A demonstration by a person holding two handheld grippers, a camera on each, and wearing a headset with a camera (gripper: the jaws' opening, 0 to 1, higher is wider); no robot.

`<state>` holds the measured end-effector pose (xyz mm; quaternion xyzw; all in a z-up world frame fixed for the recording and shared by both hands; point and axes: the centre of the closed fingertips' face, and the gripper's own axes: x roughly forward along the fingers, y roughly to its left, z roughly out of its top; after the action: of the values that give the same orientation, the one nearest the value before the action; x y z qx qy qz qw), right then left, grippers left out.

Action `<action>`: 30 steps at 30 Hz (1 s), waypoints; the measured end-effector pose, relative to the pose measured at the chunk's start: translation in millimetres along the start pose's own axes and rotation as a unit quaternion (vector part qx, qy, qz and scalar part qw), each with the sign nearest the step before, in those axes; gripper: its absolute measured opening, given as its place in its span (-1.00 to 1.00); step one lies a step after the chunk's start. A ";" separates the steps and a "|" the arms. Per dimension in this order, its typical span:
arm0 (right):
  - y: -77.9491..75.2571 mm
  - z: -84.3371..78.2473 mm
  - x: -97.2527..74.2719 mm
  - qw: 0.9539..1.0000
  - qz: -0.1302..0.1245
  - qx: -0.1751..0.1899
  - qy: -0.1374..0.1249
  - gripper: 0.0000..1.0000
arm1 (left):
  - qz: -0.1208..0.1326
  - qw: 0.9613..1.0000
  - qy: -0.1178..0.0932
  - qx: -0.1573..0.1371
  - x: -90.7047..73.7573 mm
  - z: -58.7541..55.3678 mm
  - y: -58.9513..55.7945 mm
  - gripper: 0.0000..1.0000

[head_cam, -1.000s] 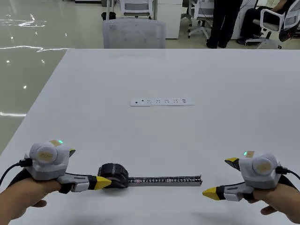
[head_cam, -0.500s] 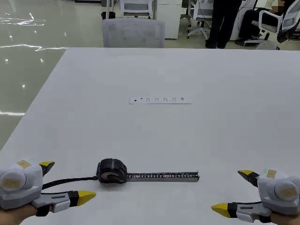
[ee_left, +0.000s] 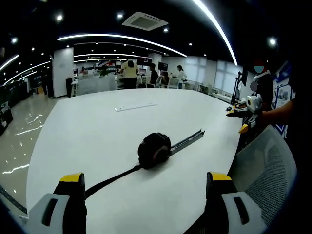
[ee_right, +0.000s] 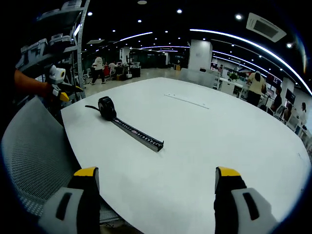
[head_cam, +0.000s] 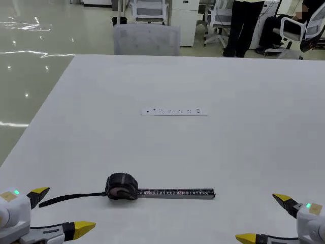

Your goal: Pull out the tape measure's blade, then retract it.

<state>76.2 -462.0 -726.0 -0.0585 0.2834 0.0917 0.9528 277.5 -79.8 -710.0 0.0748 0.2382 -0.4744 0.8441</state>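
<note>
My left gripper [head_cam: 62, 209] is spread wide at the near left of the table [head_cam: 228, 147], holding nothing; my right gripper [head_cam: 264, 217] is spread too, near right; between them lies the tape measure [head_cam: 122, 186], its blade [head_cam: 175, 192] drawn out flat rightward, its strap [head_cam: 71, 198] trailing left; a power strip [head_cam: 174, 111] lies farther back.

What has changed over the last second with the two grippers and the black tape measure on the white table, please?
The left gripper, whose yellow jaw tip was against the black round tape measure case, has drawn back toward the person, leaving it free. The right gripper has drawn back too. Both stand open. The case, its pulled-out steel blade and the white power strip stayed put.
</note>
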 end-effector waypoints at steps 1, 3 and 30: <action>0.4 -3.2 -1.9 1.000 -0.001 0.003 0.001 1.00 | 0.001 1.000 -0.001 0.000 -1.6 -2.1 0.0 1.00; 2.8 -6.9 -4.1 1.000 -0.001 0.006 0.004 1.00 | 0.001 1.000 0.000 0.001 -2.9 -4.7 0.4 1.00; -0.3 -17.7 -10.8 0.999 0.012 -0.023 0.033 1.00 | 0.002 1.000 0.020 0.014 -3.8 -18.1 -9.0 1.00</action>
<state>58.0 -466.7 -734.8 -0.0801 0.3129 0.1073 0.9403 262.4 -75.3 -723.1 0.0972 0.2484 -0.4743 0.8390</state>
